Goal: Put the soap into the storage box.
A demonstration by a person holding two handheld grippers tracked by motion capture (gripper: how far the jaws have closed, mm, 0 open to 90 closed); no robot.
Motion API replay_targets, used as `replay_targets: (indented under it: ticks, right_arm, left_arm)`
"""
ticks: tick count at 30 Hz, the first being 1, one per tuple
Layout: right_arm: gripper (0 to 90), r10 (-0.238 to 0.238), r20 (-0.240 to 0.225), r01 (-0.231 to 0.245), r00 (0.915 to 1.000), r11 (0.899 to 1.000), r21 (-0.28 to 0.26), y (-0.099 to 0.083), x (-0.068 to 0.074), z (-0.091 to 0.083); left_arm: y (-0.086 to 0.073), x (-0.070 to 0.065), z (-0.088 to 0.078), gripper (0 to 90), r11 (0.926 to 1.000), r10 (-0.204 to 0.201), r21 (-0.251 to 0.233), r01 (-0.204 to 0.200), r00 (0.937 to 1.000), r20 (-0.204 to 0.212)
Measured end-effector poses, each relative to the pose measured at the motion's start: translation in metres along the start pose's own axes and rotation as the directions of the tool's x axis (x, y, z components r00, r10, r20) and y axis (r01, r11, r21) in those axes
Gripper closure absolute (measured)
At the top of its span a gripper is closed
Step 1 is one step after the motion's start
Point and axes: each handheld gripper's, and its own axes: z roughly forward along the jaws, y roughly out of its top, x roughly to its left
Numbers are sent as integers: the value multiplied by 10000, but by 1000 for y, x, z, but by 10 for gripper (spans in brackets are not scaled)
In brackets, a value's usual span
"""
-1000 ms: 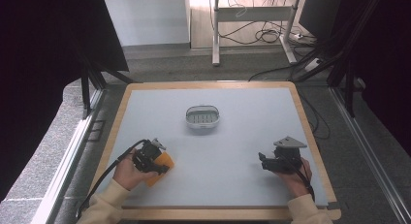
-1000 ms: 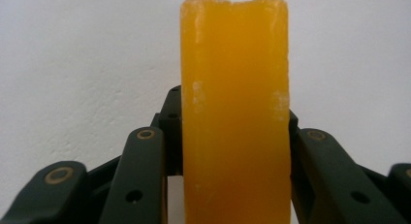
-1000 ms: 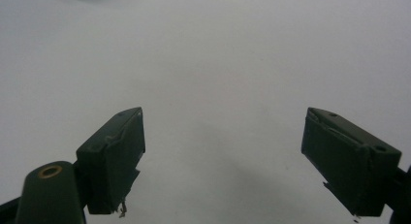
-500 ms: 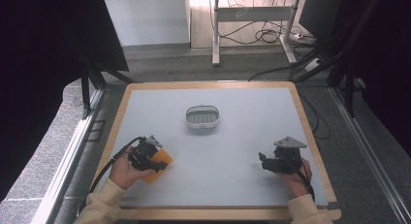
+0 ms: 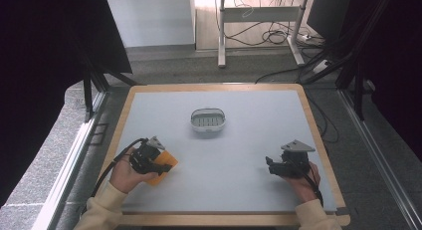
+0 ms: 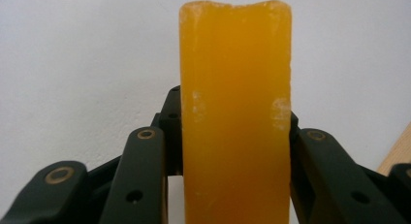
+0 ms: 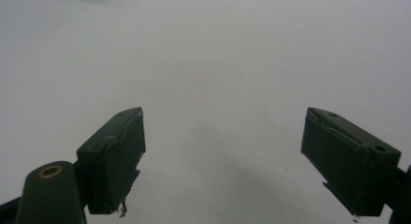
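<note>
Left tool (image 6: pixel 232 185) clamps orange block (image 6: pixel 236 117) — right tool (image 7: pixel 223 156) gapes empty — white basket (image 5: pixel 208 120) overhead

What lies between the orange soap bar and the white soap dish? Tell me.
Nothing: in the high view, bare grey tabletop runs from the orange soap bar, clamped in the left hand-held gripper, up to the white soap dish.

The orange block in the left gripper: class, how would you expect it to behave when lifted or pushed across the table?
The orange block probably stays stiff: between the left gripper's jaws its long edges look straight. Its glossy, waxy surface, like soap, suggests it could slip in a loose grip. Its flat faces make rolling unlikely; pushed on the table, it would likely slide.
</note>
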Motion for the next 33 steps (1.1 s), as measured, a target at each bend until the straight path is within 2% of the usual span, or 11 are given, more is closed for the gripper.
replay_targets:
  ticks: [18, 27, 33]
  right_arm:
    - [162, 3, -15, -3, 10000, 10000, 20, 0, -1, -1]
    - [162, 4, -19, -4, 10000, 10000, 31, 0, 0, 0]
    - [162, 13, 2, -13, 10000, 10000, 22, 0, 0, 0]
  left_arm:
    - [8, 0, -6, 618, 9993, 311, -207, -310, 9995, 48]
    - [20, -2, -14, 618, 9974, 429, -584, -429, 9991, -6]
    - [22, -1, -16, 618, 9968, 524, -597, -524, 9986, -24]
